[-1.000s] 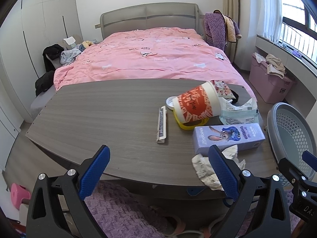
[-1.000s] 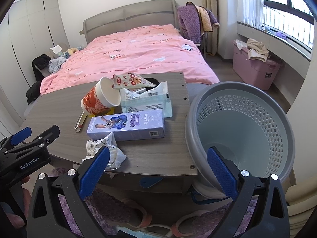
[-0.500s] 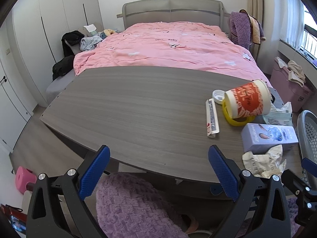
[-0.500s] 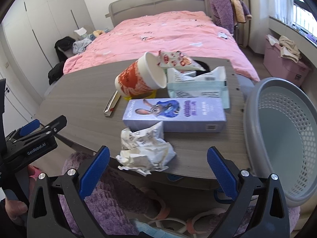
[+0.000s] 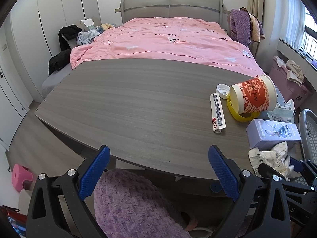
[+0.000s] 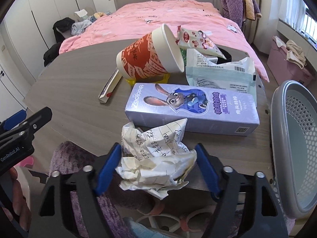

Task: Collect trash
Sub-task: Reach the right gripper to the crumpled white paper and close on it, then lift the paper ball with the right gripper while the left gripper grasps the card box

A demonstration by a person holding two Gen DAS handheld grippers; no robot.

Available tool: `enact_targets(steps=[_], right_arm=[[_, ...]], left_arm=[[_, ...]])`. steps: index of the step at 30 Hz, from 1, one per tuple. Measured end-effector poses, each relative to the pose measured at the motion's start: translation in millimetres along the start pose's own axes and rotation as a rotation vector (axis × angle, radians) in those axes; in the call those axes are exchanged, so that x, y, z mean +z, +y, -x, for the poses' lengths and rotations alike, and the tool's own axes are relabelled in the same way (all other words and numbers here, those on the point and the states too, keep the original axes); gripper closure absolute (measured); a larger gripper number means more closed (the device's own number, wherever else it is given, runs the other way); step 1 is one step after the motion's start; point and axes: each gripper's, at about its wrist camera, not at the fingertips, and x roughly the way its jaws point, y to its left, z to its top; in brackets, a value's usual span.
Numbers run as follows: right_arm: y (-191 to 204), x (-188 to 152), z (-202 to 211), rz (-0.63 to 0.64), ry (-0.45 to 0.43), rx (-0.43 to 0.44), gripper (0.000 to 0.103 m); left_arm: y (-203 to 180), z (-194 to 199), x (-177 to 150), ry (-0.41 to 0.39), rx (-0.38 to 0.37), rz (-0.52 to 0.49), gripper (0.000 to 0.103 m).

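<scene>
Since a second ago the right tongs (image 6: pixel 156 160) have dropped toward the table's near edge, and their jaws are closing with the crumpled paper (image 6: pixel 156 154) between the blue pads, which look to touch its sides. Behind everything, the pink bed (image 6: pixel 158 17) fills the upper frame. Below it the grey table (image 5: pixel 128 103) spans the middle. At the right edge stands the grey basket (image 6: pixel 293 142), just beside the table. A purple box (image 6: pixel 190 109) lies flat behind the paper, with a tipped red cup (image 6: pixel 146 57) above it at centre. In the left wrist view the left tongs (image 5: pixel 158 170) stand wide with nothing between them, over the table's near edge at lower centre.
</scene>
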Motion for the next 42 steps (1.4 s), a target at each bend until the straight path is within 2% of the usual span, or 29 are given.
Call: enact_targets(steps=[5,19,28,34,42], right_arm=[[-3.1,-3.3,5.7,-0.007,-0.019,0.018,0.039],[-22.4,-10.6,39.2,-0.041,-0.059,0.061,0.040],[-40.0,-13.8,57.4,-0.071,-0.097,0.057,0.040],[-51.8,-14.2,62.0,-0.099,-0.115,0.058,0.040],[-57.6,-15.2,60.4,-0.116,-0.111,0.069,0.040]], left_arm=[[-2.1,-1.7,0.6,0.008,-0.034,-0.003,0.008],[-21.9,-19.9,18.2,0.026,-0.121,-0.004,0.008],[-52.3,-57.4,34.0,0.043,-0.114,-0.047,0.008],[-62.0,-83.0,39.5,0.075,-0.128,-0.046,0.008],[-66.6,-98.1,43.9,0.074,-0.109,-0.061,0.009]])
